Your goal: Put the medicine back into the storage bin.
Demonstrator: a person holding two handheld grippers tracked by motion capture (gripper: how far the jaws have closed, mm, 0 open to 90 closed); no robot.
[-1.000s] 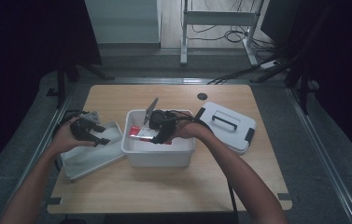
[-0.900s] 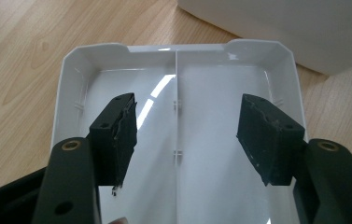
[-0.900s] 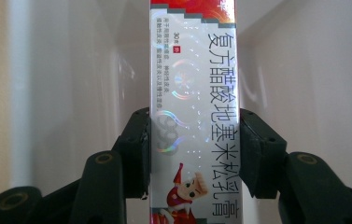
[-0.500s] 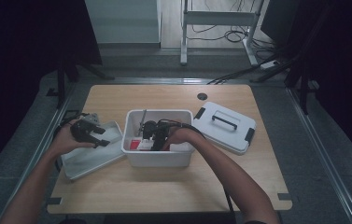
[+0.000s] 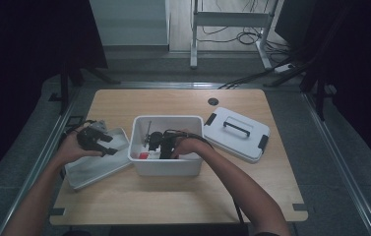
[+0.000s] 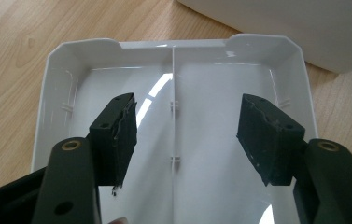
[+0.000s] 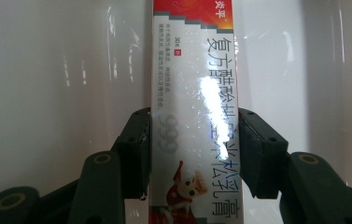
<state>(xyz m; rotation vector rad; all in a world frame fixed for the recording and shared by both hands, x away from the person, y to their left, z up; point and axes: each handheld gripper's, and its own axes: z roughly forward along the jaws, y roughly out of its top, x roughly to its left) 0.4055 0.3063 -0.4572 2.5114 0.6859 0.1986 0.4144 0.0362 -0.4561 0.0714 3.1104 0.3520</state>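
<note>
A white open bin [image 5: 193, 166] stands mid-table. My right gripper [image 5: 159, 147] reaches down inside it. In the right gripper view its jaws are shut on a long white-and-red ointment box [image 7: 194, 107] printed with blue characters, held against the bin's white floor [image 7: 61, 88]. The box's red end [image 5: 143, 155] peeks out in the high view. My left gripper [image 5: 105, 142] hovers over a shallow white divided tray [image 5: 94, 167] left of the bin. In the left gripper view its fingers [image 6: 117, 135] stand wide apart above the tray's centre rib [image 6: 172, 93], holding nothing.
The bin's white lid [image 5: 236, 133] with a dark handle and latches lies on the wooden table [image 5: 173, 196] to the right. A thin metal tool [image 5: 148, 132] leans inside the bin. A round cable hole [image 5: 213, 101] sits near the far edge. Dark floor surrounds the table.
My right gripper has gone from above the bin's rim down into the bin, moving leftward with the box. The left gripper has stayed over the tray.
</note>
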